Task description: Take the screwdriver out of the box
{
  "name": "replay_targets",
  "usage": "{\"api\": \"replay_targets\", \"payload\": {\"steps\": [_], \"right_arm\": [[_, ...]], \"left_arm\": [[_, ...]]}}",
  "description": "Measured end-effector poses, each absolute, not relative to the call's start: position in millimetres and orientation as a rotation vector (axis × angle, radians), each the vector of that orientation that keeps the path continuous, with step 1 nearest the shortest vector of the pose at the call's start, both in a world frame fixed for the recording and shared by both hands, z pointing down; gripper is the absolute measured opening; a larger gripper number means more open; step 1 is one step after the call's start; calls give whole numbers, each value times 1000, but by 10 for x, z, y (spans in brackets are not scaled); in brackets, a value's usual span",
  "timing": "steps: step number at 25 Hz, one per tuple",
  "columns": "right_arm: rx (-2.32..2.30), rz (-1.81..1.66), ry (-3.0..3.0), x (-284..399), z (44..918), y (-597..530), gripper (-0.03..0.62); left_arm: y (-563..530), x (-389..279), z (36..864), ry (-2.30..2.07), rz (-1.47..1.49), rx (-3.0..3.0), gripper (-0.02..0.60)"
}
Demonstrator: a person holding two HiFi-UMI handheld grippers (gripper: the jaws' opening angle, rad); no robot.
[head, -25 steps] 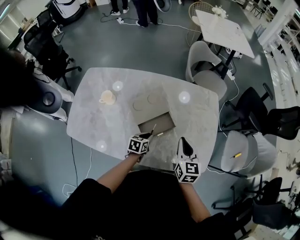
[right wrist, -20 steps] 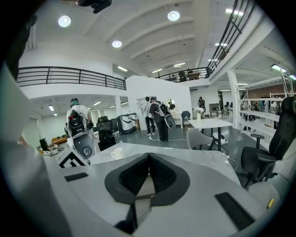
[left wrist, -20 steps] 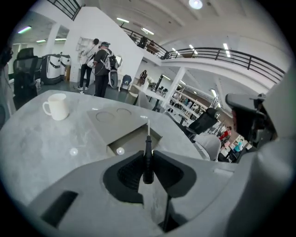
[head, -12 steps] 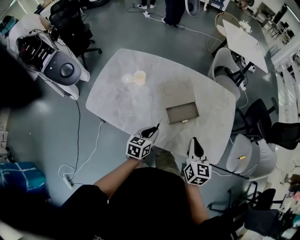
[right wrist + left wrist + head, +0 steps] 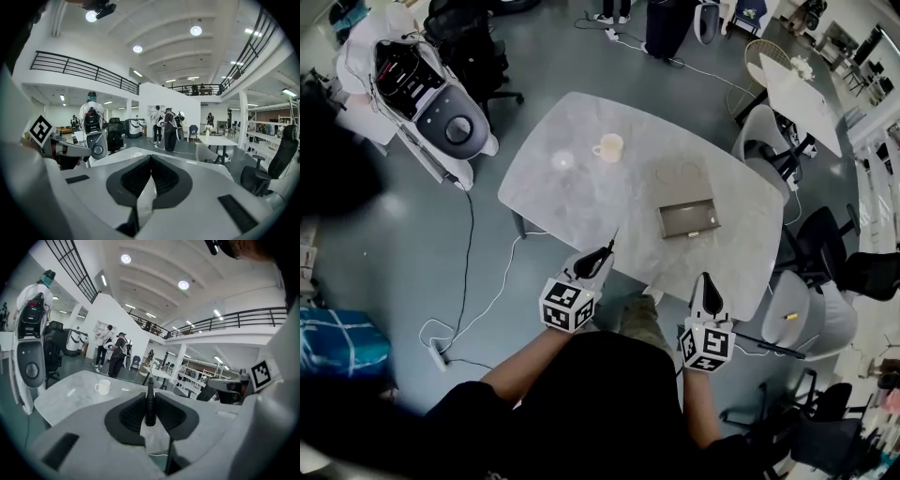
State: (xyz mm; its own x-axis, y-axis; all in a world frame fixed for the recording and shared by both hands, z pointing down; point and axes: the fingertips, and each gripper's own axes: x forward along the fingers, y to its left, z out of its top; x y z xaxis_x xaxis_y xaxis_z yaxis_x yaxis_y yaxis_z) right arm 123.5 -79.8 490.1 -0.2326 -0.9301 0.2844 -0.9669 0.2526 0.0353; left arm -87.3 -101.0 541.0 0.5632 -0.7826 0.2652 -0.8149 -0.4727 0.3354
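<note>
A screwdriver (image 5: 150, 401) with a black handle and a thin shaft sits between the jaws of my left gripper (image 5: 150, 399), which is shut on the handle. In the head view the left gripper (image 5: 602, 253) hangs just off the near edge of the grey table (image 5: 581, 202), with the screwdriver (image 5: 609, 242) pointing toward it. The open grey box (image 5: 689, 220) lies on the table's right part, well ahead of both grippers. My right gripper (image 5: 706, 286) is held off the table's near right corner. In the right gripper view the right gripper (image 5: 150, 158) is shut with nothing in it.
A cream mug (image 5: 608, 147) stands on the table's far side and shows as a mug (image 5: 102, 387) in the left gripper view. A white machine (image 5: 422, 89) stands to the left, a cable (image 5: 473, 309) lies on the floor, and chairs (image 5: 811, 309) stand to the right. People stand beyond the table.
Both grippers have drawn back from the table toward the person and risen. The left gripper has carried the screwdriver away from the box; the table now looks farther off.
</note>
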Motion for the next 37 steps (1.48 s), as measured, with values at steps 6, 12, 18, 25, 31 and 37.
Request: {"api": "replay_targets", "payload": {"steps": [6, 12, 18, 25, 31, 37], "right_arm": [[1762, 221, -2357, 933, 4640, -712, 11], [1775, 159, -2363, 799, 4444, -717, 11], [1775, 174, -2335, 792, 4529, -768, 11], [1769, 219, -2319, 805, 4662, -910, 11], [1768, 222, -2325, 892, 4643, -1154, 11], [1797, 214, -2315, 1085, 4697, -1345, 11]], "left_arm": [[-884, -1220, 4933, -1370, 0, 2390, 74], [-845, -1377, 4782, -1411, 4, 2443, 74], [-936, -1375, 4795, -1383, 30, 2465, 74], [-1135, -1293, 4945, -1324, 40, 2451, 74], [-1347, -1224, 4982, -1334, 61, 2448, 74], [-1532, -1087, 5004, -1353, 82, 2445, 74]]}}
